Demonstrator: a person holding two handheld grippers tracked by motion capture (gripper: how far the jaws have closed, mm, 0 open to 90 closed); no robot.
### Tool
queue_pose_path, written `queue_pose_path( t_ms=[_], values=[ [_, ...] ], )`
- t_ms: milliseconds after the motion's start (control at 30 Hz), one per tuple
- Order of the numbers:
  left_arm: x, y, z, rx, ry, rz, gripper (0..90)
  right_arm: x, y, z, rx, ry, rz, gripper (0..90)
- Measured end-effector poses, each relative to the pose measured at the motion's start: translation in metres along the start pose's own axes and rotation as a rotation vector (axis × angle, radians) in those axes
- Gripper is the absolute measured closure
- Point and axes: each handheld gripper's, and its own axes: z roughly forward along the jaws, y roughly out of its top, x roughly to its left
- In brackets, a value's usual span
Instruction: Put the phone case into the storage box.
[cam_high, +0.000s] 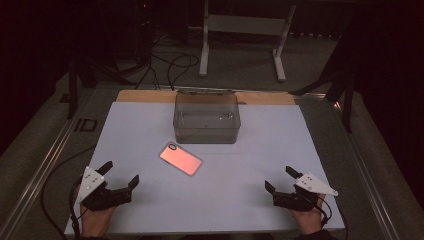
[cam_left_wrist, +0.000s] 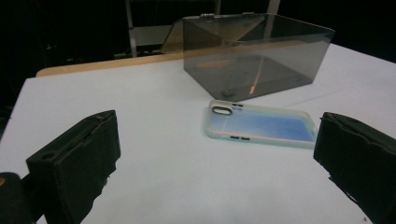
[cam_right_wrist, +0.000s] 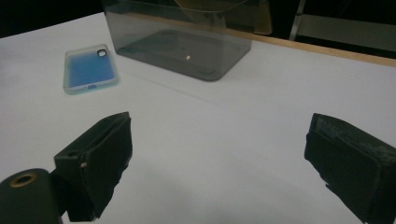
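— High view first: what are the things made of?

— The phone case is a flat rectangle with rounded corners and a small camera cutout at one end. It looks pinkish from above; in the left gripper view it is soft, translucent and blue with a pale rim. Behind it stands a clear box of smoky transparent plastic, with straight walls, rounded corners and a hinged lid open at the back.

— And the surface, the room?

— The tabletop is covered by a smooth white sheet, and a wooden edge shows at the far side. Around it the room is dark. Black cables lie on the grey floor, and a white metal stand is behind the tabletop.

— Where does the case lie relative to the fingers?

— It lies flat near the middle of the tabletop, just in front of the box but not touching it. The left gripper rests at the near left corner and the right gripper at the near right corner. Both have the black padded fingers spread wide with nothing between them. The case is well apart from both, somewhat closer to the left one, which points toward it.
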Motion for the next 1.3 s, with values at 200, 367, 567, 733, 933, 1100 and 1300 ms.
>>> queue_pose_path(
  t_ms=[200,367,567,733,933,1100,1300],
  values=[
    [0.000,0.005,0.005,0.012,-0.008,0.016,1.2,0.000,-0.001,0.000,0.003,0.001,0.005,7.5],
    [-0.001,0.009,0.005,0.007,-0.012,0.027,1.2,0.000,-0.001,0.001,0.001,0.001,0.000,7.5],
    [-0.001,0.015,0.007,0.007,-0.019,0.029,1.1,0.000,-0.001,0.001,0.004,0.004,-0.005,7.5],
    [-0.002,0.020,0.010,0.004,-0.020,0.036,1.0,0.000,-0.001,0.001,0.004,0.004,-0.006,7.5],
    [-0.002,0.021,0.018,0.020,-0.027,0.046,1.2,0.000,-0.001,0.002,0.006,0.005,-0.008,7.5],
    [-0.003,0.023,0.024,0.023,-0.029,0.051,1.1,0.000,-0.001,0.002,0.006,0.005,-0.009,7.5],
    [-0.002,0.026,0.028,0.024,-0.030,0.054,1.1,0.001,-0.001,0.002,0.008,0.007,-0.007,7.5]
  ],
)
